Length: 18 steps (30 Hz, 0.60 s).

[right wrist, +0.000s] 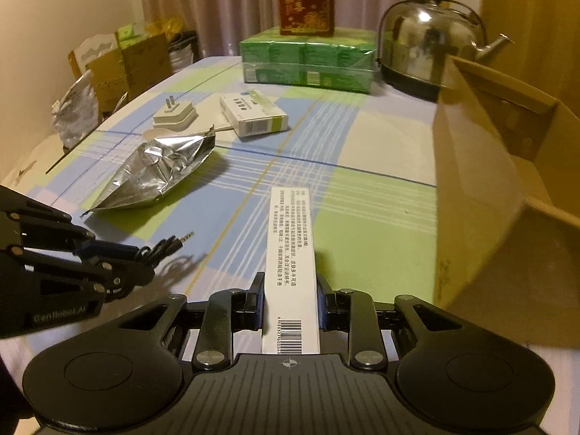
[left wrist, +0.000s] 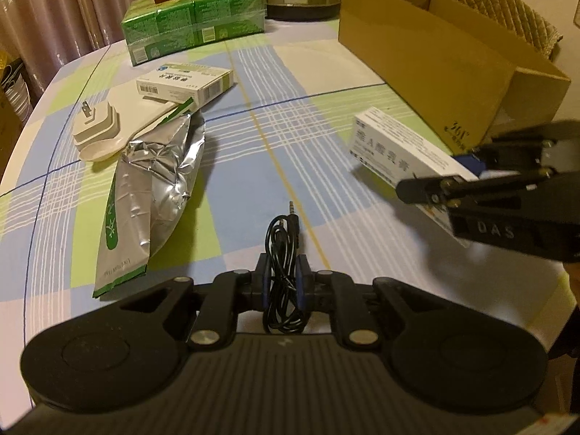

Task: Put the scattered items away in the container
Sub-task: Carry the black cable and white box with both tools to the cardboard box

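My left gripper point(left wrist: 283, 266) is shut on a coiled black audio cable point(left wrist: 284, 246), its jack plug sticking out past the fingertips. The same cable point(right wrist: 165, 245) shows in the right wrist view at lower left, held above the tablecloth. My right gripper point(right wrist: 290, 282) is shut on a long white ointment box point(right wrist: 290, 253), lifted off the table; that ointment box point(left wrist: 395, 148) appears at right in the left wrist view. The open cardboard box point(left wrist: 435, 61) stands at the right; in the right wrist view its wall point(right wrist: 478, 188) is close beside the white box.
On the checked tablecloth point(left wrist: 290, 108) lie a silver foil pouch point(left wrist: 152, 188), a white plug adapter point(left wrist: 96, 127) on a white spoon, and a small medicine box point(left wrist: 185, 83). At the back stand green tissue packs point(left wrist: 192, 21), a red box and a steel kettle point(right wrist: 431, 40).
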{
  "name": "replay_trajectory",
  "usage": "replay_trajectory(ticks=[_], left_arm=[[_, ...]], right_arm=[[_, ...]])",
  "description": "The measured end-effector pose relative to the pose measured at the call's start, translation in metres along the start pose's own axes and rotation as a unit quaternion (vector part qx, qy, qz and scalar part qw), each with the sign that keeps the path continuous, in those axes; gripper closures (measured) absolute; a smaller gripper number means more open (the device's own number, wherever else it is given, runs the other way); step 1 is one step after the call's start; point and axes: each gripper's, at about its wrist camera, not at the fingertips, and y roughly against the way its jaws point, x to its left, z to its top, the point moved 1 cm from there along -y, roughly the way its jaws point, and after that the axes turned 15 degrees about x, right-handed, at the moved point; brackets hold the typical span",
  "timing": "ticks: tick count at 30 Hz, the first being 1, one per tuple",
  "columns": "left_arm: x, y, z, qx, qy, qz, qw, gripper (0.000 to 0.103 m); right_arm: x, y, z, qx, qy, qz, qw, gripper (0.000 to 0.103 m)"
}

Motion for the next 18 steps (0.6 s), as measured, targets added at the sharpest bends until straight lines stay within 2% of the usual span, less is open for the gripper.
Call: replay_trajectory(ticks=[10,18], left_arm=[[-0.009,0.024,0.0,-0.022,-0.003,-0.003,0.9997,0.093],[-0.021,0.044,0.023,-0.055,-0.021,0.005,0.9983,0.093]], right_arm=[[-0.003,0.03,-0.013,-0.019,-0.008,-0.015,1.0,0.08],[-0.011,0.058,0.0,-0.06,-0.009,-0.034,0.998,0.08]])
